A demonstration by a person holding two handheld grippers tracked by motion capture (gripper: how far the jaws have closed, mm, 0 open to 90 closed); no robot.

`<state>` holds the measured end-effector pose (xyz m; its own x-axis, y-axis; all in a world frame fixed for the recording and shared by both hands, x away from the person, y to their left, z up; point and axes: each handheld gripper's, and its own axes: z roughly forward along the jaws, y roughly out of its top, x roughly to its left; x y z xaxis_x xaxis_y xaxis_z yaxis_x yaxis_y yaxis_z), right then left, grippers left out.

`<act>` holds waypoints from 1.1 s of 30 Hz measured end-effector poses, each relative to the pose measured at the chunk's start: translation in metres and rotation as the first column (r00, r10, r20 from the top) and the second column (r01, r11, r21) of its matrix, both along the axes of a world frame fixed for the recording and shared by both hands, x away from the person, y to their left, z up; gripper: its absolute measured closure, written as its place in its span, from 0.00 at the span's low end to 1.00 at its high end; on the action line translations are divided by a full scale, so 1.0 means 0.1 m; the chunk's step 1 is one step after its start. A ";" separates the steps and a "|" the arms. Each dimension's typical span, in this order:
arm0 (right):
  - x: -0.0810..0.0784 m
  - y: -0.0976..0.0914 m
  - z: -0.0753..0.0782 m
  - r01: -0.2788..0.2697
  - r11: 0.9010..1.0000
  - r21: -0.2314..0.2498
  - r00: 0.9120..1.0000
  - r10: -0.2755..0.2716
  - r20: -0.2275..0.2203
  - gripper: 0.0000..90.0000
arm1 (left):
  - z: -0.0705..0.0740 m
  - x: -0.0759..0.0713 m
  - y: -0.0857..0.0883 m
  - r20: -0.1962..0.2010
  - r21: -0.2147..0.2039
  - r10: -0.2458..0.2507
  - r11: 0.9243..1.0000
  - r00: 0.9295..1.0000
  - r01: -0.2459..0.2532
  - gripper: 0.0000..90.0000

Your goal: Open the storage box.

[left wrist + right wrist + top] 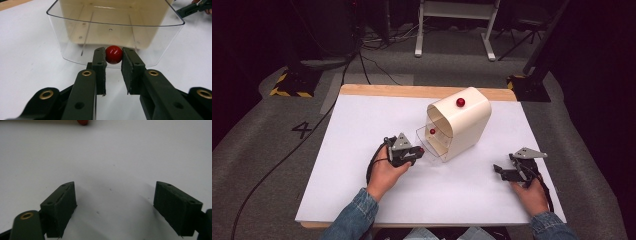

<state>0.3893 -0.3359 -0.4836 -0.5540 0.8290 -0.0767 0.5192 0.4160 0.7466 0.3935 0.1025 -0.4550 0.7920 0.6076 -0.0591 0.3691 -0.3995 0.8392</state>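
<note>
A cream box (464, 125) with a rounded top stands at the middle of the white table (362, 125), a red knob (460, 102) on its top. Its clear curved flap (432, 147) hangs open toward me. My left gripper (418, 151) is shut on a small red knob (114, 54) at the flap's front edge (75, 53), pads pressing on both sides of the knob. Another red spot (432, 131) shows in the box's opening. My right gripper (499, 170) rests open on the table to the right of the box, nothing between its jaws (115, 205).
The table's wooden far edge (412, 91) runs behind the box. Beyond it are grey floor, cables and stand legs (452, 30). Bare white table lies left of the box and in front of it. The right gripper's tip (192, 7) shows past the flap in the left gripper view.
</note>
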 end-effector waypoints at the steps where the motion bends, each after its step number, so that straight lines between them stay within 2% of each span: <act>1: 0.00 0.00 0.00 -0.001 1.000 0.002 1.000 0.001 -0.001 0.21 | 0.00 -0.02 0.02 -0.007 -0.005 0.002 1.000 1.000 -0.002 0.82; 8: 0.01 -0.01 0.00 -0.003 1.000 0.009 1.000 0.003 -0.009 0.21 | 0.01 -0.13 0.16 0.003 -0.002 0.014 1.000 1.000 -0.014 0.82; 9: 0.01 -0.01 0.00 -0.003 1.000 0.009 1.000 0.003 -0.009 0.21 | 0.01 -0.14 0.17 -0.007 -0.011 0.013 1.000 1.000 -0.013 0.82; 10: 0.01 -0.01 0.00 -0.002 1.000 0.012 1.000 0.002 -0.012 0.21 | 0.01 -0.15 0.20 -0.003 0.002 0.012 1.000 1.000 -0.012 0.82; 14: 0.02 -0.02 0.00 -0.005 1.000 0.015 1.000 0.005 -0.016 0.21 | -0.01 -0.17 0.22 -0.019 -0.006 0.013 1.000 1.000 -0.013 0.82; 16: 0.02 -0.02 0.00 -0.004 1.000 0.018 1.000 0.005 -0.019 0.21 | -0.02 -0.17 0.23 -0.020 0.018 0.005 1.000 1.000 -0.005 0.82; 20: 0.02 -0.02 0.00 -0.006 1.000 0.019 1.000 0.006 -0.019 0.22 | -0.01 -0.18 0.23 -0.018 0.028 0.001 1.000 1.000 0.000 0.81; 23: 0.02 -0.02 0.00 -0.005 1.000 0.021 1.000 0.006 -0.021 0.22 | 0.01 -0.18 0.25 -0.022 0.016 -0.007 1.000 1.000 0.007 0.80; 24: 0.02 -0.02 0.00 -0.005 1.000 0.021 1.000 0.006 -0.021 0.22 | 0.01 -0.18 0.26 -0.038 -0.002 -0.008 1.000 0.999 0.008 0.76; 27: 0.03 -0.02 0.00 -0.006 1.000 0.024 1.000 0.006 -0.025 0.22 | 0.04 -0.19 0.30 -0.042 -0.012 -0.016 1.000 0.999 0.015 0.68; 29: 0.03 -0.02 0.00 -0.006 1.000 0.024 1.000 0.006 -0.025 0.22 | 0.10 -0.20 0.34 -0.033 -0.021 -0.006 1.000 0.999 0.006 0.64; 33: 0.03 -0.02 0.00 -0.007 1.000 0.023 1.000 0.007 -0.024 0.22 | 0.18 -0.20 0.36 -0.021 -0.034 0.003 0.999 1.000 -0.003 0.60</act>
<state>0.3919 -0.3383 -0.4838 -0.5611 0.8266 -0.0440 0.5342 0.4022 0.7435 0.3735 0.1387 -0.4374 0.7886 0.6073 -0.0967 0.3880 -0.3692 0.8445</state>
